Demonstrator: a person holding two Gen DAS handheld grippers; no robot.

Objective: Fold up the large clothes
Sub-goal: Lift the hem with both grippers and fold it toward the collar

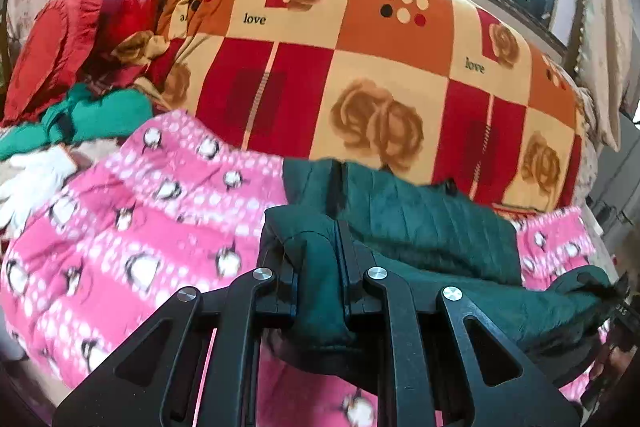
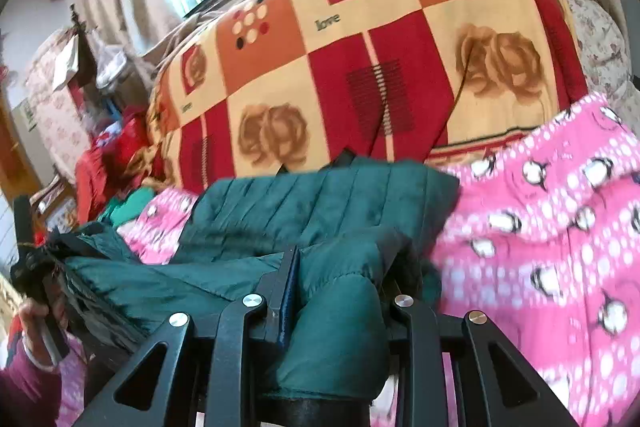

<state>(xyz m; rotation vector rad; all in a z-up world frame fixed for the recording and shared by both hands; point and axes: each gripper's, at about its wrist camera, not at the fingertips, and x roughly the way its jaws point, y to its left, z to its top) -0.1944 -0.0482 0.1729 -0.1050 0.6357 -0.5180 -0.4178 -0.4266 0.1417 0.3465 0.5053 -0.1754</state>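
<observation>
A dark green quilted jacket (image 1: 420,223) lies on a pink penguin-print blanket (image 1: 132,211). My left gripper (image 1: 318,259) is shut on a fold of the jacket's edge, the cloth bunched between both fingers. In the right wrist view the same jacket (image 2: 320,203) stretches leftward, and my right gripper (image 2: 340,279) is shut on another thick fold of it. The left gripper (image 2: 36,267) shows at the far left of the right wrist view, holding the jacket's other end. The right gripper shows at the right edge of the left wrist view (image 1: 612,291).
A big orange, red and cream rose-print quilt (image 1: 360,67) is piled behind the jacket under the window. Red and green clothes (image 1: 80,67) are heaped at the left. The pink blanket (image 2: 560,227) spreads to the right.
</observation>
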